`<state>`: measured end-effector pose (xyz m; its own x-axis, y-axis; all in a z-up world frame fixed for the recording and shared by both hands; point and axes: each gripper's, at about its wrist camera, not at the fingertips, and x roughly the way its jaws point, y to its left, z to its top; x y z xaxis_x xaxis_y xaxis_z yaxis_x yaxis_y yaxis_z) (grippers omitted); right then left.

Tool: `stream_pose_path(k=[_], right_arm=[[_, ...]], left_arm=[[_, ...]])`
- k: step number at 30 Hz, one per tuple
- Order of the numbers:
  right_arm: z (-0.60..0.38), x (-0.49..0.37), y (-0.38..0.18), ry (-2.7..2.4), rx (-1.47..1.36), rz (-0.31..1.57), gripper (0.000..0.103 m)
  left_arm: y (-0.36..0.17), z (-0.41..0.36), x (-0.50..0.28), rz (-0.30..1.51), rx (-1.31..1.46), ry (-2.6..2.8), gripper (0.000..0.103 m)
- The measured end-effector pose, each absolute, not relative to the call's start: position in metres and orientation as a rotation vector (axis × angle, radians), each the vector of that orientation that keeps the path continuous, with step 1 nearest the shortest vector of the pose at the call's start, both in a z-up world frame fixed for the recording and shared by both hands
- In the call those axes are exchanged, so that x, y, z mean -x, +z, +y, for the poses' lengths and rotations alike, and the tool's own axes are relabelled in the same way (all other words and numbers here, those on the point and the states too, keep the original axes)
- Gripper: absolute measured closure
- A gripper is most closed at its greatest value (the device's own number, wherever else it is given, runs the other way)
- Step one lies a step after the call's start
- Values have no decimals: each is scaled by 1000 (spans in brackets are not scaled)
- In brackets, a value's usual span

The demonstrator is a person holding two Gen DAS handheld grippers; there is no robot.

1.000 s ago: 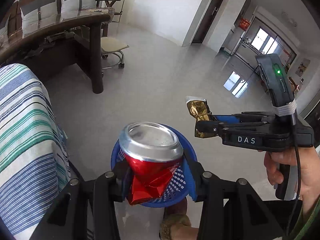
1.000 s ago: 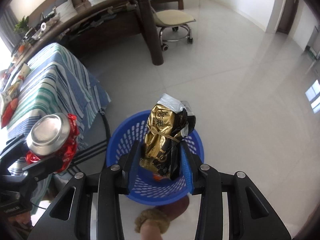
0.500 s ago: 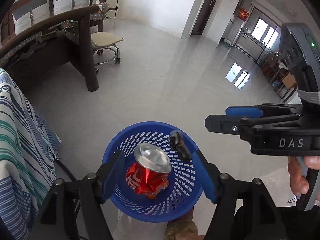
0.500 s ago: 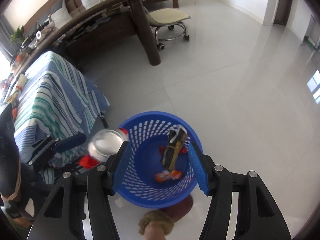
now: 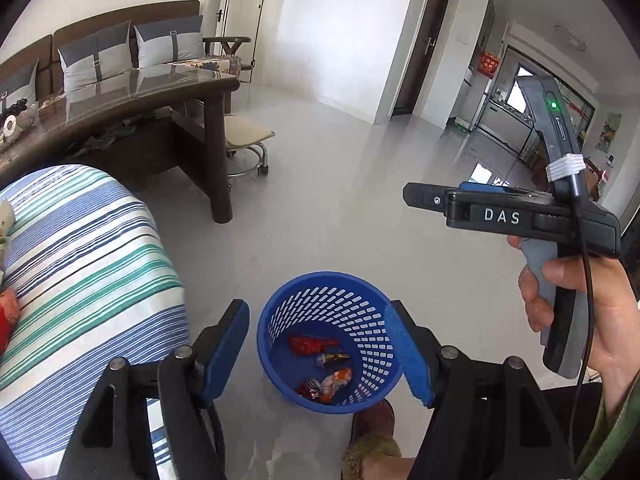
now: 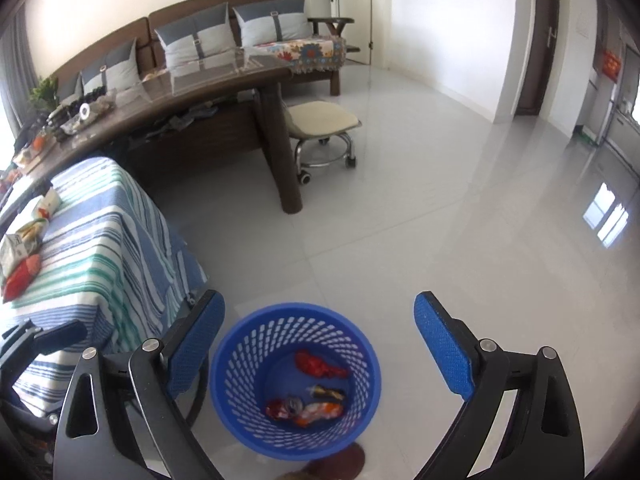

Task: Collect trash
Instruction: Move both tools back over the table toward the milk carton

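Left gripper (image 5: 320,344): jaws spread wide, nothing between the blue pads, held above the basket. Right gripper (image 6: 320,352): jaws likewise spread wide and empty, also above the basket; in the left wrist view it appears side-on (image 5: 416,196), gripped by the person's right hand (image 5: 576,312).

Blue perforated basket (image 5: 280,344) stands on the pale tiled floor (image 5: 344,208), directly below both grippers. Inside, at the bottom: a crushed red can (image 6: 285,407), a red wrapper (image 6: 316,364), a dark gold wrapper (image 6: 326,392) and an orange-and-white wrapper (image 6: 320,412). All lie loose, touching or just beside one another.

A slippered foot (image 5: 372,440) sits against the basket's near side.

Left of the basket, a table under a blue, green and white striped cloth (image 6: 100,248) carries further packets (image 6: 16,248) and a red item (image 6: 20,276) near its far-left edge.

Beyond it: a dark curved desk (image 6: 224,92) with clutter on top, a cushioned stool on castors (image 6: 324,128) beside the desk leg, then a brown sofa with grey-and-white cushions (image 6: 196,40) against the wall.
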<state>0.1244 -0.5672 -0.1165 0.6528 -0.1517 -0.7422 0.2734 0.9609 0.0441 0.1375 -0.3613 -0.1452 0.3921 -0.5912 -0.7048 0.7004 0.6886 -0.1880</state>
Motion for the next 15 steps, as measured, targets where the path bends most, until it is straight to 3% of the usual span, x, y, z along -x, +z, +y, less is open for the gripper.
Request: stream_pose_path(k=[10,15], right_arm=[[-448,-129,-82,-50,-137,651,5],[-366,-131,-96,98,-74,683,5]], left_arm=[[-140,-208,-112,819,-180,-589,31],[-143,-132,-122,834,-141,-456,31]])
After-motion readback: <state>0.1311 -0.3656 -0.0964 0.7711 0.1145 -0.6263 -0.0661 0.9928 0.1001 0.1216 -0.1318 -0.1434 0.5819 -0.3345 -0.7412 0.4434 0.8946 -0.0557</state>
